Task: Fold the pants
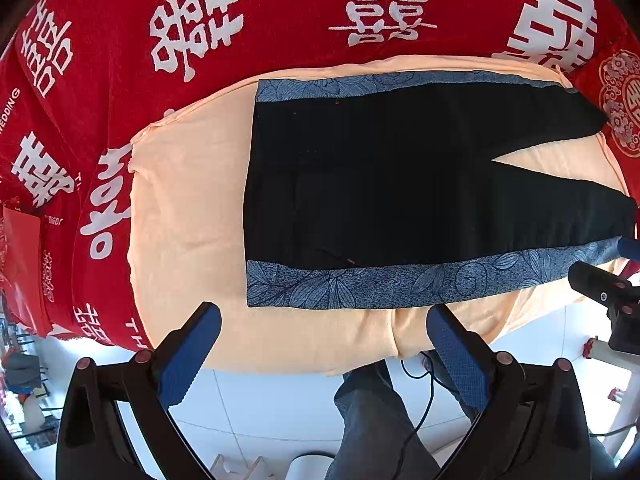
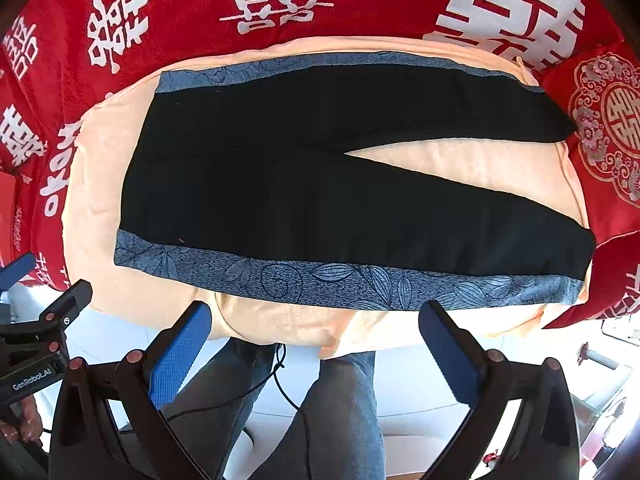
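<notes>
Black pants (image 1: 380, 184) with blue leaf-patterned side stripes lie flat on a peach cloth (image 1: 188, 208), waistband to the left, both legs spread apart to the right. They also show in the right wrist view (image 2: 320, 184). My left gripper (image 1: 324, 320) is open and empty, just short of the near stripe by the waist end. My right gripper (image 2: 316, 316) is open and empty, just short of the near stripe along the near leg. The right gripper shows at the right edge of the left wrist view (image 1: 608, 288).
A red bedspread (image 1: 240, 20) with white characters lies under the peach cloth (image 2: 460, 160). A red patterned cushion (image 2: 608, 128) sits past the leg ends. The person's legs (image 2: 340, 408) and a black cable (image 2: 280, 380) are below, over a white tiled floor (image 1: 280, 408).
</notes>
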### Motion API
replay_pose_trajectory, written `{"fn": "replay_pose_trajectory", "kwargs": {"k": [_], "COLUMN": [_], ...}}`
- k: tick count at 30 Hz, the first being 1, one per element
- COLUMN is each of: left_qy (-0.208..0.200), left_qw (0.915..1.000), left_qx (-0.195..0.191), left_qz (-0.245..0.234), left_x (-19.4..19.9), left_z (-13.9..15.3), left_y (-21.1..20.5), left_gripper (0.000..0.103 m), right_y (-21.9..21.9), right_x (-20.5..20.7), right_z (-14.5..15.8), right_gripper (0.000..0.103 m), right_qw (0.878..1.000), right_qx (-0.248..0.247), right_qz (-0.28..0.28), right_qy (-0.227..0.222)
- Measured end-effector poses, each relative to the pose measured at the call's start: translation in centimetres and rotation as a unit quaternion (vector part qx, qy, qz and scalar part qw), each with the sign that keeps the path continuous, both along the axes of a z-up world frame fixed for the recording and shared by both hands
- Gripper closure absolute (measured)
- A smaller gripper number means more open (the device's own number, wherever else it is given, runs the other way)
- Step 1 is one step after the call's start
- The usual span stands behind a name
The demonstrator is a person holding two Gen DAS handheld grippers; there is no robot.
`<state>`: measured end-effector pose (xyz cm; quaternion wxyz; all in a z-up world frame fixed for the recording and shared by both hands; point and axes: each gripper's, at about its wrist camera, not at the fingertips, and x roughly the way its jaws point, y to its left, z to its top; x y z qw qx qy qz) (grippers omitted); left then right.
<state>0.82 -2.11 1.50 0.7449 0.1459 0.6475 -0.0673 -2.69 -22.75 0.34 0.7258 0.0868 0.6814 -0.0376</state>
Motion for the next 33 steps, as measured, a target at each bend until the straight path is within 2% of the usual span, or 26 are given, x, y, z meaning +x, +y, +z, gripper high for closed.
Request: {"fn": "replay_pose_trajectory", "kwargs": {"k": [12, 18, 20, 26, 33], "left_qy": [-0.005, -0.013, -0.015, -0.015, -0.011], "left_qw": [0.9999, 0.9997, 0.9995, 0.9984, 0.9944], "left_qx": [0.009, 0.018, 0.021, 0.021, 0.019], "left_qz": [0.007, 0.012, 0.015, 0.051, 0.104], "left_x": [0.0, -0.3, -0.5, -1.9, -4.0], "left_z": [0.3, 0.8, 0.9, 1.3, 1.1], "left_y": [-0.9, -2.2, -2.6, -3.4, -4.1], "left_gripper": [0.0, 0.0, 0.0, 0.0, 0.0], "right_y": [-0.5, -1.3, -1.9, -3.7, -5.0], "right_x": [0.2, 0.2, 0.3, -0.3, -1.2], "right_z": [0.3, 0.6, 0.6, 1.0, 0.9], "right_gripper": [0.0, 0.0, 0.0, 0.0, 0.0], "right_qw": [1.0, 1.0, 1.0, 1.0, 0.998], "right_qx": [0.005, 0.005, 0.007, 0.011, 0.017], "right_qz": [0.004, 0.014, 0.015, 0.025, 0.061], "right_qy": [-0.005, 0.001, 0.019, 0.001, 0.007]}}
